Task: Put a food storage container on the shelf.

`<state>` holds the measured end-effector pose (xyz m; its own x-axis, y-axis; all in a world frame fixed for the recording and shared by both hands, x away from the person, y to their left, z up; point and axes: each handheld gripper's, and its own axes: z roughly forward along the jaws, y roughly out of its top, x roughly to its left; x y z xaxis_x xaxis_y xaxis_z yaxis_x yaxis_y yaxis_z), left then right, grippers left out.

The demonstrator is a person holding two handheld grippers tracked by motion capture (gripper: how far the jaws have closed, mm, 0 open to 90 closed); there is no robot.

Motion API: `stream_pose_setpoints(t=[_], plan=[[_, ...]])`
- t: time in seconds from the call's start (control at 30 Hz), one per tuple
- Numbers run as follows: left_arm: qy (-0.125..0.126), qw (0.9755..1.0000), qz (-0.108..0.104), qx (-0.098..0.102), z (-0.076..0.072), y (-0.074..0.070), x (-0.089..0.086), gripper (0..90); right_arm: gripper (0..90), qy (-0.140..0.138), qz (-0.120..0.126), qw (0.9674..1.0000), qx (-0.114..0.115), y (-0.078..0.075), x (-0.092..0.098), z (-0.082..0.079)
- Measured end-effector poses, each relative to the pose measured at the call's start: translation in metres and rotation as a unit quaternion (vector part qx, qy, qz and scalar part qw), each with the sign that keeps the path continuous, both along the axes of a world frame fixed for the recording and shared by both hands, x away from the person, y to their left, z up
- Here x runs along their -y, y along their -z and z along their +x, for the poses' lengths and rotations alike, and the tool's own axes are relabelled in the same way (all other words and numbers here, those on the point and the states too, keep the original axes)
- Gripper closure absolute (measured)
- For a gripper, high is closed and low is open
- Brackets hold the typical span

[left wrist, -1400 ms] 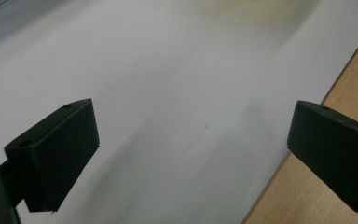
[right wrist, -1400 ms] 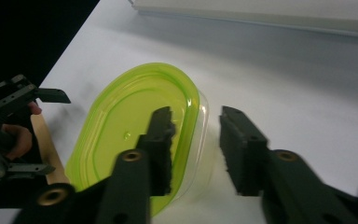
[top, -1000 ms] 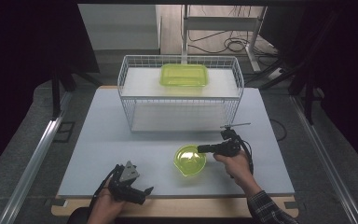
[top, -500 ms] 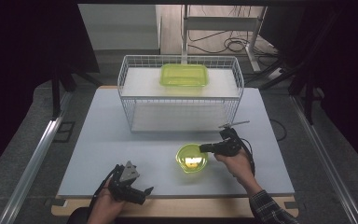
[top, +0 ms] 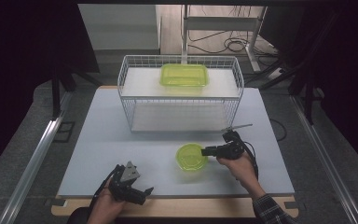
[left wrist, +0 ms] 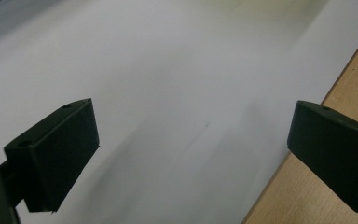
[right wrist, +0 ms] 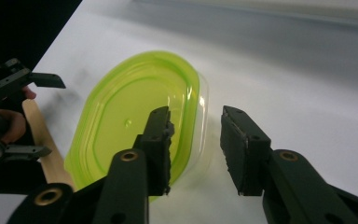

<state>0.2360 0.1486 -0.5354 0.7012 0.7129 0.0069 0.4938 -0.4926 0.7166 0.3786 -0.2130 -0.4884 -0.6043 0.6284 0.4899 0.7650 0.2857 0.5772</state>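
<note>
Right gripper point(top: 206, 151) held low over the white table sheet point(top: 121, 140), jaws pointing at the near edge of the green lid point(top: 192, 157). Jaws just been opening, now standing narrowly apart with the lid's rim between them and neither pad pressing on it. In the right gripper view, right gripper point(right wrist: 196, 140) with one jaw over the green lid point(right wrist: 135, 116) and the other outside its clear rim, daylight visible on both sides of the plastic. Lid lying flat on the sheet, directly ahead of and partly under the jaws.

Left gripper point(top: 140, 193) resting at the front edge of the table, well apart from the lid and off to the side of the right gripper. Jaws spread wide in the left gripper view, left gripper point(left wrist: 191, 140) with nothing but bare white sheet between them and the wooden table edge point(left wrist: 307, 200) under the outer jaw.

Beyond the right gripper, well past the lid: white wire rack point(top: 181, 93) with a green lidded container point(top: 184, 75) on its top shelf.
</note>
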Motion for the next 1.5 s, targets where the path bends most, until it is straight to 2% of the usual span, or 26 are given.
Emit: stream_pose_setpoints(t=[0.17,0.27,0.47,0.57,0.7,0.8,0.9,0.97,1.03,1.17,1.27,1.37,1.43,1.5], plan=[[0.000,1.0000,0.001,0.000,0.000,0.000,0.000,1.9,78.6,-0.007,0.017,0.9994,-0.028,0.001,0.002,0.001],[0.000,1.0000,0.001,0.000,0.000,0.000,0.000,1.9,79.5,-0.012,0.020,0.9993,-0.030,0.000,0.001,0.000],[-0.002,1.0000,-0.003,0.001,0.000,0.000,-0.001,1.9,81.2,-0.019,0.058,0.9971,-0.044,-0.005,0.001,0.002],[-0.002,1.0000,-0.004,0.002,0.000,-0.001,-0.001,1.9,81.2,-0.017,0.049,0.9981,-0.033,-0.009,0.000,0.003],[-0.001,1.0000,-0.003,0.002,0.000,-0.001,-0.001,1.9,80.8,-0.015,0.045,0.9984,-0.030,-0.008,0.001,0.004],[-0.001,1.0000,-0.003,0.002,0.000,0.000,-0.001,1.9,78.8,-0.012,0.018,0.9997,-0.013,-0.007,0.001,0.004],[-0.001,1.0000,-0.002,0.001,0.000,0.000,-0.001,1.9,77.0,-0.008,0.009,0.9999,-0.009,-0.004,0.004,0.005],[-0.001,1.0000,-0.001,0.000,0.000,0.000,0.000,1.9,72.4,-0.003,-0.004,1.0000,-0.002,-0.003,0.004,0.007],[-0.001,1.0000,0.000,0.000,0.000,0.000,0.000,1.9,69.8,0.000,0.009,1.0000,-0.005,-0.002,0.005,0.010],[0.000,1.0000,0.000,0.000,0.000,0.000,0.000,1.9,67.2,0.000,0.019,0.9998,-0.002,-0.004,0.003,0.016],[0.000,1.0000,0.000,0.000,0.000,0.000,0.000,1.9,66.8,-0.011,0.019,0.9997,-0.007,-0.004,-0.003,0.020],[0.001,1.0000,0.000,0.000,0.000,0.000,0.000,1.9,75.8,-0.021,0.009,0.9995,-0.023,0.001,-0.007,0.023],[0.000,1.0000,-0.001,0.000,0.000,0.000,-0.001,1.9,79.3,-0.024,0.028,0.9985,-0.040,0.002,-0.006,0.024],[0.001,1.0000,-0.001,0.000,0.000,0.000,0.000,1.9,79.7,-0.026,0.024,0.9985,-0.041,0.001,-0.005,0.023]])
